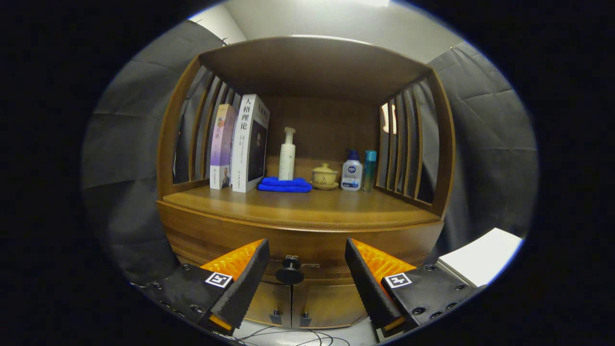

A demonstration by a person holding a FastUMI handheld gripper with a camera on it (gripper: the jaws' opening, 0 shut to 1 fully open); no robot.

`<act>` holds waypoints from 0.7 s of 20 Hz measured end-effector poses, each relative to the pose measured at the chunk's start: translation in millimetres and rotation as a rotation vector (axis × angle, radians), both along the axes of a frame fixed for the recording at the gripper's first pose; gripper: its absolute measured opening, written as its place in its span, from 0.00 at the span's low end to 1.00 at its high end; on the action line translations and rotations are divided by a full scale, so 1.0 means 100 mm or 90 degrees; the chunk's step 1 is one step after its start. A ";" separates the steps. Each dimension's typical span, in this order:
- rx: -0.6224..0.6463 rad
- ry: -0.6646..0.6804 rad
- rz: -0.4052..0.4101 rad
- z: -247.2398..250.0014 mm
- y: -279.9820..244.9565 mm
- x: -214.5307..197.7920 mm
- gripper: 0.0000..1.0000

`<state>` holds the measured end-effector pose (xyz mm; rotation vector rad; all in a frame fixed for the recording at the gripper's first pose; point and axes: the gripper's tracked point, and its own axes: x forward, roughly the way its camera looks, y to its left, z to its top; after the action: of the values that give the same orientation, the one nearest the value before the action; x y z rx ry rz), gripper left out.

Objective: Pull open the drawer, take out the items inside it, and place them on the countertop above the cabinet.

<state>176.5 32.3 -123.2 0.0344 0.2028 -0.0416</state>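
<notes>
A wooden cabinet stands ahead of me, its drawer front [307, 245] closed below the countertop [298, 206]. A dark round knob [289, 271] sticks out of the drawer front. My gripper [306, 252] is open, the knob lying between its fingers, a little nearer the left fingertip, with nothing pressed on it. The drawer's contents are hidden behind the closed front.
On the countertop, at the back, stand two books [240, 144], a white pump bottle [287, 156] on a folded blue cloth [284, 184], a lidded ceramic cup [325, 176], a small white bottle [351, 172] and a teal bottle [369, 169]. Slatted sides and a roof enclose the shelf. Two cabinet doors [288, 302] sit under the drawer.
</notes>
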 end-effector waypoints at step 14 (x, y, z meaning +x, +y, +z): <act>-0.015 0.090 0.032 -0.69 0.24 0.31 0.56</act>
<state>207.2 56.7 -192.4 0.0027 0.3442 0.0032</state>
